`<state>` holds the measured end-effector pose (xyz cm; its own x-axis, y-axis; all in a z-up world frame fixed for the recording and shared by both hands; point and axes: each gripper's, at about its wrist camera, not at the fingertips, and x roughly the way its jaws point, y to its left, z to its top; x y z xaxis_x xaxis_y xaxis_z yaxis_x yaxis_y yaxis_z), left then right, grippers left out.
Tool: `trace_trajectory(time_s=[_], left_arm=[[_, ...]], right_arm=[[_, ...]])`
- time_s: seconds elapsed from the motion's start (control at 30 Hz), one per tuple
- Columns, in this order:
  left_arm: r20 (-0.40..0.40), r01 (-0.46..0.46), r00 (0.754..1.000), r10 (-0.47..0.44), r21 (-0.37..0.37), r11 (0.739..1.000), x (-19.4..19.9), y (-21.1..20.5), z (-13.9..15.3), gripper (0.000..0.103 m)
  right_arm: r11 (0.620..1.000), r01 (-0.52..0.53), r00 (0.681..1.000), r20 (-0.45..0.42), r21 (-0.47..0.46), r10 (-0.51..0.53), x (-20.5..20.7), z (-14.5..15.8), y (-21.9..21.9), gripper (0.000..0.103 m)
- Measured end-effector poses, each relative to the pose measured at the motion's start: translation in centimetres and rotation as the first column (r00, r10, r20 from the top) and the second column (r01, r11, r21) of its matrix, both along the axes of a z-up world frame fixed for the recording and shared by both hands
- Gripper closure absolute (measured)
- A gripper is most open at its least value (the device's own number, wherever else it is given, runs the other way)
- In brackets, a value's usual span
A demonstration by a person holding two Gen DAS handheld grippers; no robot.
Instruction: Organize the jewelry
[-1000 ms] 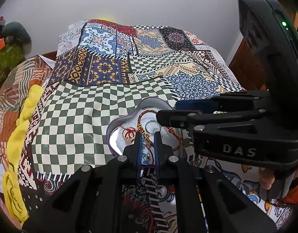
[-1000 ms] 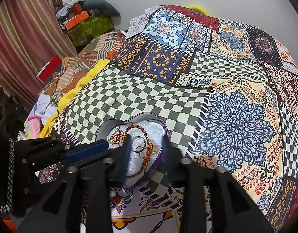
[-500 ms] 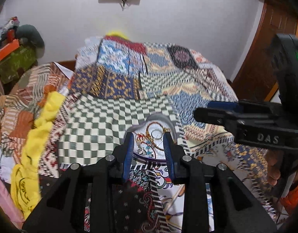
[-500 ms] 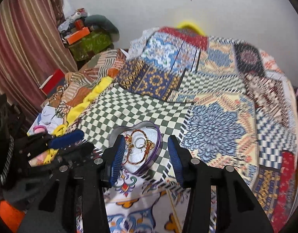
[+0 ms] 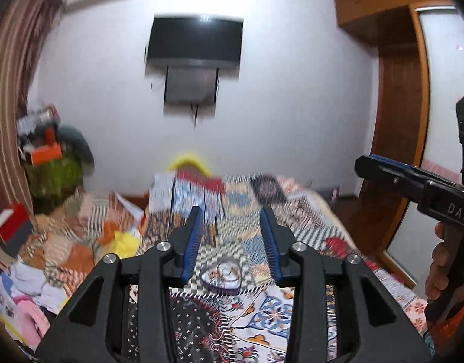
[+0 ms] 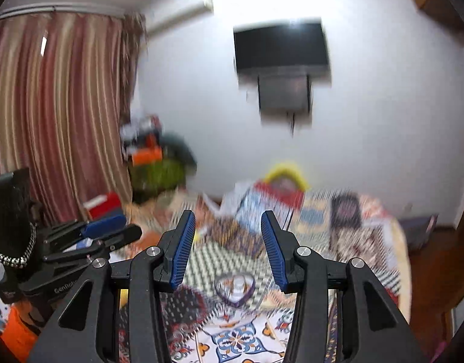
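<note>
Left wrist view: heart tin [image 5: 221,278] with jewelry at 6 o'clock on patchwork bed [image 5: 307,211]. Left gripper [image 5: 230,227] opening, empty; right gripper [image 6: 228,233] part open, empty. Step: both clear of tin. Next likely: lid or finish.

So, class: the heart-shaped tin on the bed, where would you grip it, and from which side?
Grip the heart-shaped tin by its thin upright rim, coming from above, one of the fingers inside and one outside. It lies flat and open on the soft bedspread, so its low wall gives little purchase from the side.
</note>
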<state>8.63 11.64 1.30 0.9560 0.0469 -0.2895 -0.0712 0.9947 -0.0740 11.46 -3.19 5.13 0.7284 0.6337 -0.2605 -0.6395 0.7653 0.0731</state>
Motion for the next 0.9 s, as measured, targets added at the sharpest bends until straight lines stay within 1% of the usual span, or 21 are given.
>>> trace_trajectory(time_s=[0.1,0.13,0.17,0.2,0.23,0.27,0.3,0.37,0.43,0.53,0.7,0.9], left_arm=[[0.078,-0.02,0.997,0.016,0.046,0.999,-3.4,-1.8,1.3,0.058],[0.099,-0.026,0.995,0.02,0.055,0.998,-4.3,-2.1,1.6,0.052],[0.123,-0.035,0.992,0.027,0.062,0.997,-5.3,-2.5,1.8,0.039],[0.143,-0.046,0.989,0.036,0.061,0.997,-6.2,-2.8,2.0,0.031],[0.155,-0.055,0.987,0.046,0.057,0.997,-6.7,-2.9,2.0,0.015],[0.173,-0.072,0.983,0.062,0.053,0.996,-7.4,-3.1,2.1,0.007],[0.185,-0.088,0.98,0.076,0.054,0.995,-7.8,-3.2,2.1,0.005],[0.201,-0.119,0.974,0.103,0.071,0.99,-8.6,-3.5,2.1,0.004],[0.209,-0.129,0.972,0.112,0.069,0.989,-8.9,-3.6,2.1,0.001],[0.206,-0.127,0.972,0.116,0.04,0.991,-9.4,-3.4,1.8,0.001],[0.198,-0.14,0.971,0.131,0.033,0.99,-10.6,-3.7,1.5,0.001],[0.189,-0.142,0.973,0.134,0.03,0.989,-10.8,-3.8,1.4,0.001]], right_arm=[[0.999,0.036,0.994,0.102,0.041,-0.04,-4.1,1.2,-1.2,0.06],[0.997,0.047,0.991,0.124,0.054,-0.053,-5.1,1.4,-1.5,0.057],[0.996,0.053,0.989,0.135,0.07,-0.062,-5.9,1.4,-1.8,0.052],[0.994,0.06,0.987,0.144,0.094,-0.074,-6.8,1.5,-2.2,0.047],[0.991,0.072,0.985,0.147,0.11,-0.087,-7.4,1.4,-2.5,0.035],[0.989,0.087,0.983,0.153,0.12,-0.105,-7.7,1.3,-2.6,0.024],[0.986,0.114,0.977,0.166,0.125,-0.134,-8.2,1.2,-2.7,0.02],[0.979,0.165,0.964,0.188,0.123,-0.186,-8.5,0.9,-2.6,0.008],[0.973,0.198,0.959,0.181,0.121,-0.218,-8.8,0.6,-2.4,0.0],[0.967,0.222,0.959,0.153,0.122,-0.239,-9.0,0.2,-2.2,0.0],[0.968,0.232,0.962,0.125,0.098,-0.243,-9.1,-0.2,-2.3,0.0],[0.97,0.23,0.96,0.145,0.082,-0.24,-10.7,-0.6,-3.1,0.0]])
